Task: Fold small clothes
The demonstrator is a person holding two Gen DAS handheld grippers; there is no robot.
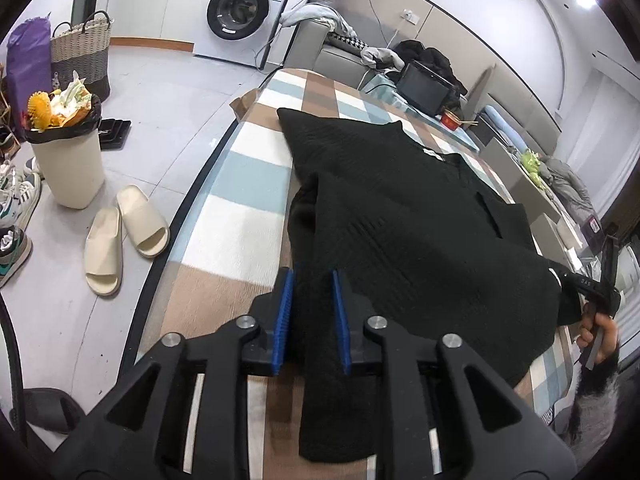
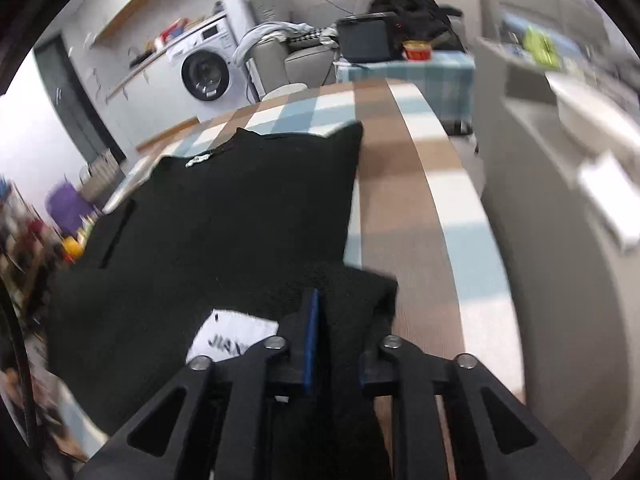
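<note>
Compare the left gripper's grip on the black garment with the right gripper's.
The left gripper pinches a narrow band of the black garment; the right gripper holds a thicker bunched corner. The left view is sharp, the right view blurred. Both have cloth between blue pads.

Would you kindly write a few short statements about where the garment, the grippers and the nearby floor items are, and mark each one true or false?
1. The black garment lies on a checked cloth. True.
2. The left gripper is open and clear of the fabric. False: its blue pads have black fabric between them.
3. The right gripper is closed on a fold of the garment. True.
4. A pair of cream slippers sits on the floor beside the table. True.
5. The bin by the slippers has nothing in it. False: it is heaped with rubbish.
6. The washing machine door hangs wide open. False: it looks closed.
</note>
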